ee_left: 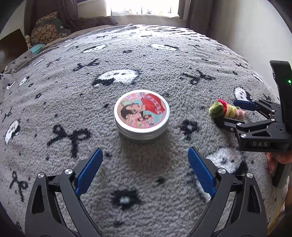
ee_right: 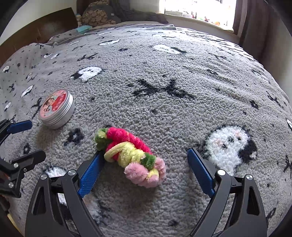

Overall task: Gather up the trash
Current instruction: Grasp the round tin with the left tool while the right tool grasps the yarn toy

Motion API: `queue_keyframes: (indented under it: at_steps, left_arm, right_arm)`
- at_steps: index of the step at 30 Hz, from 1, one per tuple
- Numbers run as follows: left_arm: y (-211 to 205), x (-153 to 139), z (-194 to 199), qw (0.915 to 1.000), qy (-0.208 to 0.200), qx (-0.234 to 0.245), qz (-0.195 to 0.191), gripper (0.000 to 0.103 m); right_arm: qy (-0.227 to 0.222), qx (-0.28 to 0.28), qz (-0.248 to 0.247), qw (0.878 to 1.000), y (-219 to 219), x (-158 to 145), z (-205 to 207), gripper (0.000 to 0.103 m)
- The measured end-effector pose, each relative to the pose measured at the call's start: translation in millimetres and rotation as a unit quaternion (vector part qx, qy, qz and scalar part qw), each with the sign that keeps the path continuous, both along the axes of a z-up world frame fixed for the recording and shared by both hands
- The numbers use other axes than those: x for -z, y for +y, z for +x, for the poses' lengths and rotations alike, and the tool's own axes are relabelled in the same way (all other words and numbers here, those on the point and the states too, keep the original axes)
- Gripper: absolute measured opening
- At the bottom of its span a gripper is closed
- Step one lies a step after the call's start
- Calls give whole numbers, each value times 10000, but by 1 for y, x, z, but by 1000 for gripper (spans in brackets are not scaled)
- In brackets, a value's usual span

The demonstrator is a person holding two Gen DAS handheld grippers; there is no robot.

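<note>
A round metal tin [ee_left: 142, 114] with a pink and red picture on its lid lies on the grey blanket [ee_left: 164, 60]. My left gripper [ee_left: 145, 151] hangs open just short of it, with nothing between the blue pads. In the right wrist view the tin [ee_right: 56, 109] is at the left. A fuzzy bundle of pink, red, yellow and green pipe cleaners [ee_right: 131, 156] lies between the fingers of my right gripper [ee_right: 146, 153]. That gripper is open: its left pad [ee_right: 91, 173] is against the bundle and its right pad stands well clear. The left wrist view shows the bundle [ee_left: 224, 110] too.
The blanket [ee_right: 164, 109] has white ghosts and black bows and covers a bed. Cushions [ee_left: 47, 31] and a dark headboard [ee_right: 42, 31] are at the far left. A bright window [ee_left: 144, 7] is beyond. A person's hand [ee_left: 273, 160] holds the right gripper.
</note>
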State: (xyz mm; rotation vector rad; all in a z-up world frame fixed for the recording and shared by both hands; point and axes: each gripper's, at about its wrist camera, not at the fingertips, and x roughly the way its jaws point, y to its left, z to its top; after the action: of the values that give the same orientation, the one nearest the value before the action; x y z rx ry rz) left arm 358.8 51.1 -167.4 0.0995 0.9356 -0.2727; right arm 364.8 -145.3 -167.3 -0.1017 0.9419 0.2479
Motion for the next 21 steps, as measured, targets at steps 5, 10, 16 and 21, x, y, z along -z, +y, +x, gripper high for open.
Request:
queue_keyframes:
  at_steps: [5, 10, 16, 21]
  left_arm:
    - [-8, 0, 27, 10000, -86, -3, -40, 89]
    - [-13, 8, 48, 10000, 31, -53, -78, 77]
    - [-16, 9, 56, 9999, 40, -119, 20, 67]
    - [-20, -7, 34, 9999, -88, -112, 22, 67]
  right_arm:
    - [-83, -170, 30, 9998, 1, -3, 7, 63]
    - [-161, -262, 45, 9995, 2, -4, 10, 23]
    - [-210, -227, 55, 9995, -4, -11, 6, 20]
    - [-303, -122, 38, 9995, -15, -24, -13, 20]
